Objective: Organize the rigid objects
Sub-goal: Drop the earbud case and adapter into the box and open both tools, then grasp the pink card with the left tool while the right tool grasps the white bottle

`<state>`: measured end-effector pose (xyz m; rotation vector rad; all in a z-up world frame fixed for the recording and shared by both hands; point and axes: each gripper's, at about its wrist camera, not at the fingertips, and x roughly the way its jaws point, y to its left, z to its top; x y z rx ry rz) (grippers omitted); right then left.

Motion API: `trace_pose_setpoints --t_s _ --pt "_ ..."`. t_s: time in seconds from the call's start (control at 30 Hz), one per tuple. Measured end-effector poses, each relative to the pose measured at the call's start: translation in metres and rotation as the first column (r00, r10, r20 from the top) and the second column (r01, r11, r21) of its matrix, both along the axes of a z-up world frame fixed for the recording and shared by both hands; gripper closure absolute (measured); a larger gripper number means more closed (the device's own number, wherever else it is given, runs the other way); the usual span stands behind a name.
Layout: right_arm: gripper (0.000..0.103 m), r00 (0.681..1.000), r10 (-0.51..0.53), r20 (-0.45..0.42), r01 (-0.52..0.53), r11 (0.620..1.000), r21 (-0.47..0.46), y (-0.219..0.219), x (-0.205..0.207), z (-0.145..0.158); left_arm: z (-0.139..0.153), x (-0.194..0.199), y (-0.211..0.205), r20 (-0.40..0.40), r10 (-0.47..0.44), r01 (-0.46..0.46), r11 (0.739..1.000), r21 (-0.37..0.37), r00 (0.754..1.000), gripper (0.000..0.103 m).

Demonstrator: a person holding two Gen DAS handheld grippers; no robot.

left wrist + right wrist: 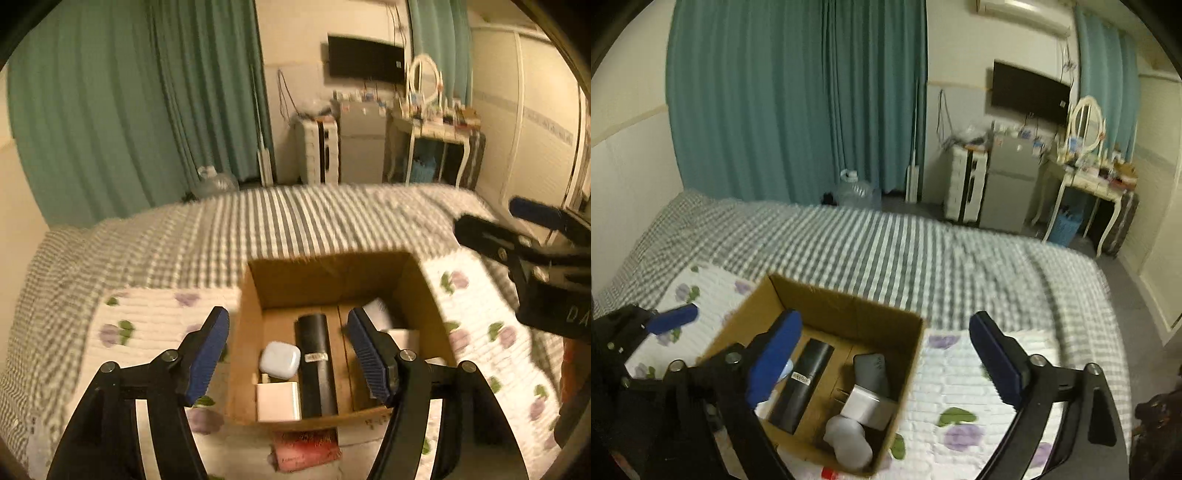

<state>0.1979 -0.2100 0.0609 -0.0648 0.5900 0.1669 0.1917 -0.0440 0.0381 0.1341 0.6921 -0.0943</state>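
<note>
An open cardboard box sits on a white flowered quilt spread over a bed with a grey checked cover, near the bed's near edge. Inside the box a black cylinder lies lengthwise along the middle. To its left rest a pale rounded earbud case and, nearer the front wall, a white rectangular block. On the other side of the cylinder, the right wrist view shows a dark grey pouch-like item, a white boxy thing and a whitish rounded object by the front corner. A red packet lies on the quilt just outside the box's front wall.

The left gripper hangs over the box, its jaws apart and holding nothing. The right gripper hovers over the box's right wall, jaws wide apart and empty.
</note>
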Motion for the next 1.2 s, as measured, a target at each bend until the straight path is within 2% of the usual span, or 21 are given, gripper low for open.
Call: trace_pose_setpoints --t_s 0.13,0.23,0.4,0.53,0.6,0.67,0.83,0.93,1.03,1.2 --pt "0.001 0.999 -0.022 0.049 0.023 1.0 -0.018 -0.003 -0.045 0.034 0.043 -0.038 0.012 0.074 0.023 -0.021 1.0 -0.021 0.997 0.029" --pt "0.0 0.997 -0.03 0.07 0.031 0.999 -0.018 -0.007 -0.078 0.048 0.061 -0.063 0.021 0.093 0.025 -0.023 0.999 -0.026 0.995 0.028" --pt "0.0 0.997 -0.04 0.059 0.039 0.999 0.011 -0.011 -0.12 0.05 0.06 -0.099 0.032 0.113 0.035 -0.032 0.999 -0.033 0.993 0.028" --pt "0.0 0.998 -0.048 0.033 0.048 0.999 0.009 -0.005 -0.132 0.031 0.035 -0.112 0.038 0.109 0.055 -0.052 0.998 -0.027 0.992 0.028" --pt "0.0 0.999 -0.045 0.014 0.045 0.999 0.005 0.0 -0.134 0.012 0.015 -0.111 0.042 0.091 0.064 -0.059 0.997 -0.052 0.994 0.028" --pt "0.0 0.999 -0.045 -0.018 0.045 0.999 -0.011 0.006 -0.129 -0.011 -0.011 -0.106 0.045 0.052 0.067 -0.062 0.995 -0.083 0.996 0.028" --pt "0.0 0.992 -0.036 -0.122 0.028 0.997 -0.071 0.017 -0.11 -0.088 -0.082 -0.083 0.043 -0.071 0.1 -0.103 0.994 -0.042 0.992 0.028" --pt "0.0 0.982 -0.026 -0.187 0.013 0.997 -0.071 0.016 -0.097 -0.126 -0.115 -0.072 0.039 -0.156 0.091 -0.098 0.994 -0.039 0.983 0.028" --pt "0.0 0.975 -0.043 -0.217 0.03 0.997 -0.066 0.011 -0.086 -0.145 -0.139 -0.063 0.033 -0.217 0.068 -0.078 0.996 -0.038 0.974 0.028" --pt "0.0 0.964 -0.088 -0.25 0.083 0.996 -0.028 -0.005 -0.071 -0.157 -0.163 -0.047 0.016 -0.279 0.022 -0.037 0.998 -0.052 0.96 0.028"
